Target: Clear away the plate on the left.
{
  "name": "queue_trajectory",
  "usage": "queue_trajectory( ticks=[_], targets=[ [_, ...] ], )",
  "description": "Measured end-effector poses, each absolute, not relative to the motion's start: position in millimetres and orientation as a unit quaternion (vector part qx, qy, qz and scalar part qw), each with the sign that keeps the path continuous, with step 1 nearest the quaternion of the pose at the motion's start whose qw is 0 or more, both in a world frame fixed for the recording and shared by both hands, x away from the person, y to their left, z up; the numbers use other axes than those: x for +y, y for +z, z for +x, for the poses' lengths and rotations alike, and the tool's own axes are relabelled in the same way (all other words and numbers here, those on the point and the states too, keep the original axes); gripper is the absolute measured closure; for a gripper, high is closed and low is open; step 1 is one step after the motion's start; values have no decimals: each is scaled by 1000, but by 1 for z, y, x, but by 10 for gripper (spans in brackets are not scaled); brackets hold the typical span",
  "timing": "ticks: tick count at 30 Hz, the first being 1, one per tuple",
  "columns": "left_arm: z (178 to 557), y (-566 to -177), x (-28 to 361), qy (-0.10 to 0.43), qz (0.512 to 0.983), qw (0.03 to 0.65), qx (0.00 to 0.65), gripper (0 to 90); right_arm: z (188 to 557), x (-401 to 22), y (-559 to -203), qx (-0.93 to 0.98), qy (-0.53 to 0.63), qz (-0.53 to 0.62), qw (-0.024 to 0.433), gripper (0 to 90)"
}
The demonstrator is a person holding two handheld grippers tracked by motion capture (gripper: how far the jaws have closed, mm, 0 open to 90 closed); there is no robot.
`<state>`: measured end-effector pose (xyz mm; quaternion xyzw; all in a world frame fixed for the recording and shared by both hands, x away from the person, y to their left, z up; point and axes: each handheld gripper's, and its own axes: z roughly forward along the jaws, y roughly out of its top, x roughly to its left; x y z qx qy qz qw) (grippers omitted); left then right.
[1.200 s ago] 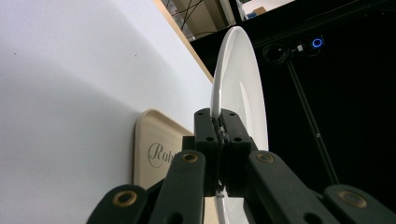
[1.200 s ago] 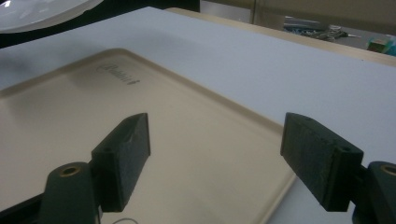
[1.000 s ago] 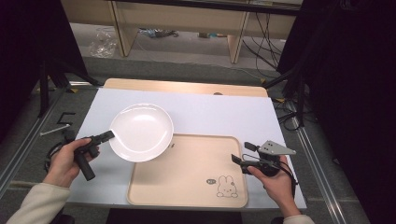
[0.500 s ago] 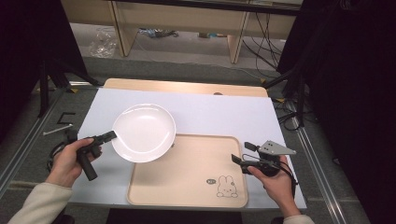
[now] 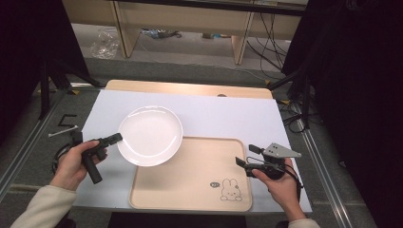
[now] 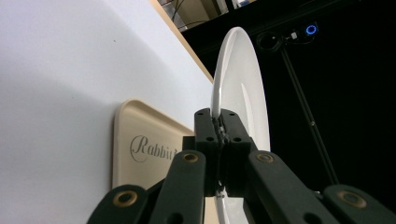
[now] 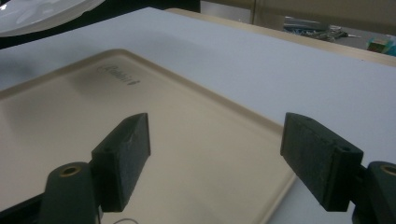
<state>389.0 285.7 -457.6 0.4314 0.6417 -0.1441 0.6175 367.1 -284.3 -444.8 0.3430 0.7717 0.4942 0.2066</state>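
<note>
A round white plate [image 5: 150, 135] hangs above the table, its near edge over the upper left corner of the beige tray [image 5: 190, 199]. My left gripper [image 5: 115, 138] is shut on the plate's left rim. From the left gripper view the plate [image 6: 240, 74] stands edge-on, pinched between the black jaws of my left gripper [image 6: 220, 122], with the tray [image 6: 140, 149] below. My right gripper [image 5: 243, 156] hovers at the tray's right edge, open, with nothing between its fingers. The right gripper view looks across the tray [image 7: 154, 154] past my right gripper [image 7: 215, 149], with the plate [image 7: 42, 11] at the upper left.
The tray lies on a white sheet [image 5: 218, 118] over a wooden table [image 5: 190, 88]. A rabbit drawing [image 5: 229, 190] marks the tray's near right corner. Shelving legs and cables stand on the floor beyond the table.
The plate has shifted slightly to the right, toward the tray, with my left gripper. The right gripper has not moved.
</note>
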Motion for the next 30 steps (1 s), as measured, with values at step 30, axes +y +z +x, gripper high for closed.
queue_trajectory(
  ticks=[30],
  targets=[
    [393,-458,259,-171,452,609,629,871,368,-282,-446,763,510,341,203,251]
  ],
)
